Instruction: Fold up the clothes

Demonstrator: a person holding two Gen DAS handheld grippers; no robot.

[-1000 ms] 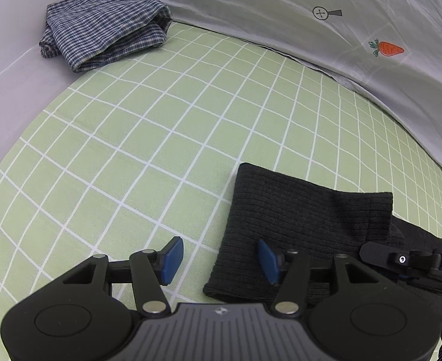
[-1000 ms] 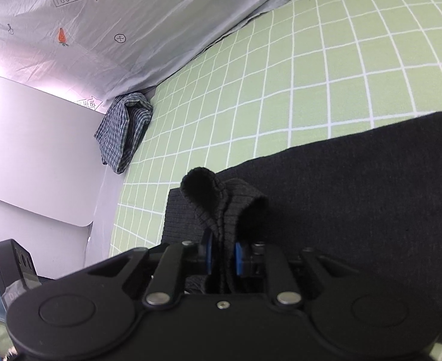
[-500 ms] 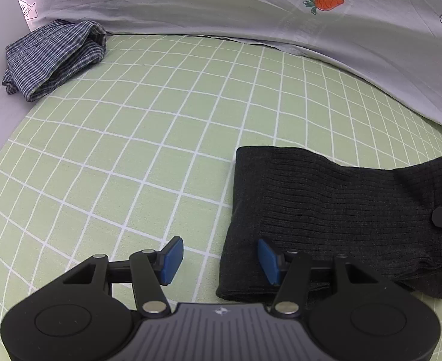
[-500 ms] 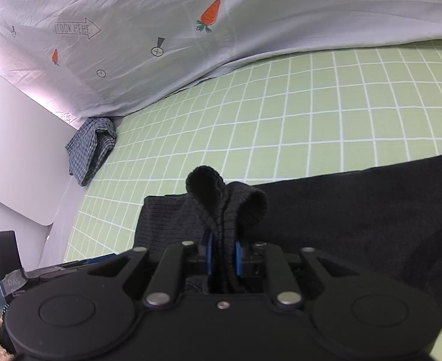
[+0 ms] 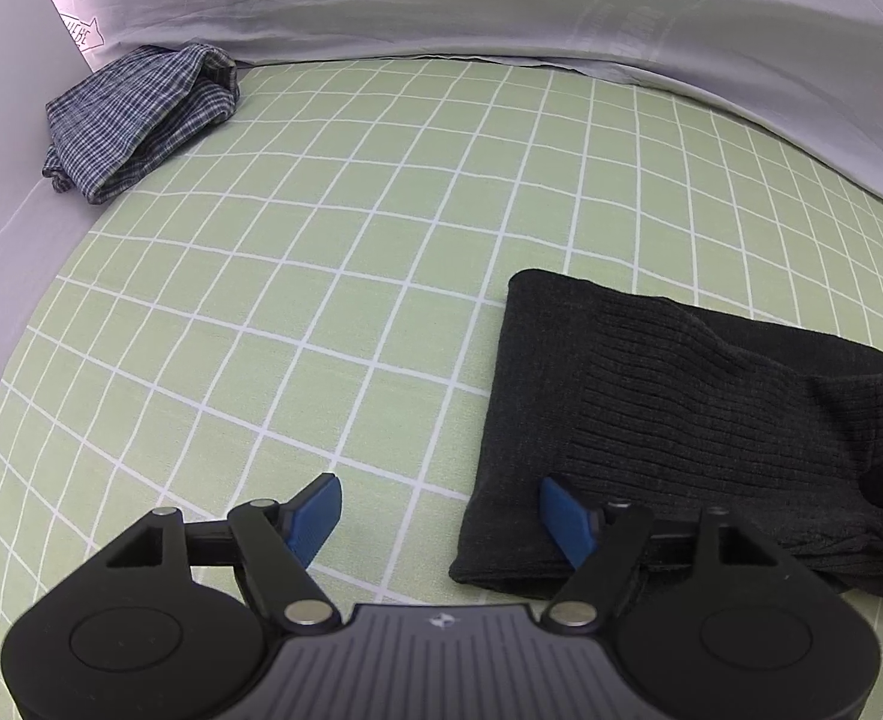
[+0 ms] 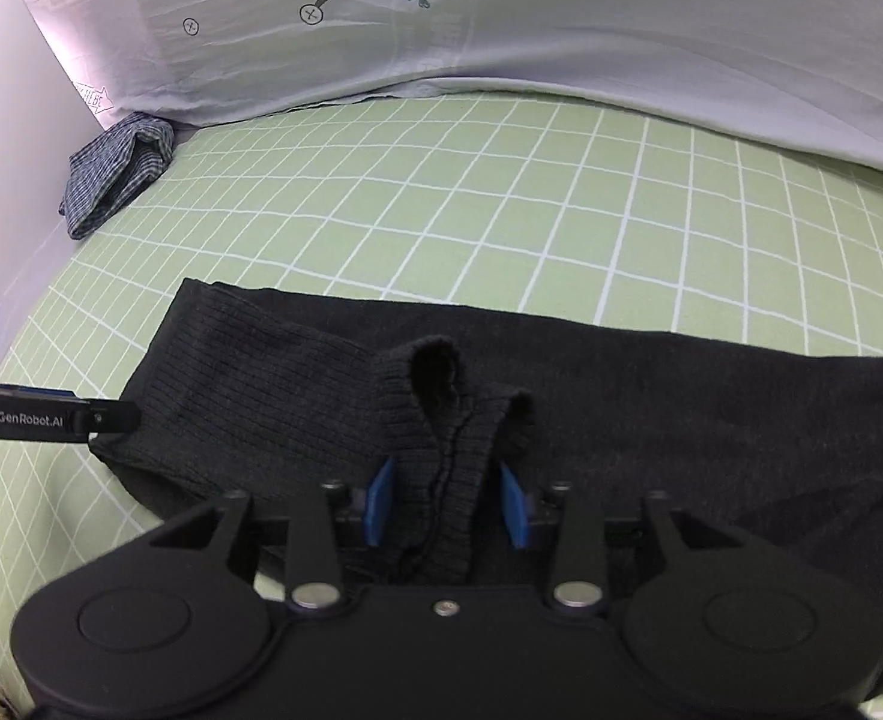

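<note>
Checked bundle (image 5: 141, 114) beyond dark sweater (image 5: 681, 420)

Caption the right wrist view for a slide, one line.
Right gripper, jaws parted around a ribbed cuff of the dark knit garment on a green checked sheet.

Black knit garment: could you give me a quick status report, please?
Left gripper open, one finger over the garment's corner. Right gripper open, ribbed cuff loose between its fingers. Black knit garment lies flat on the green checked sheet. Nothing in the way.
</note>
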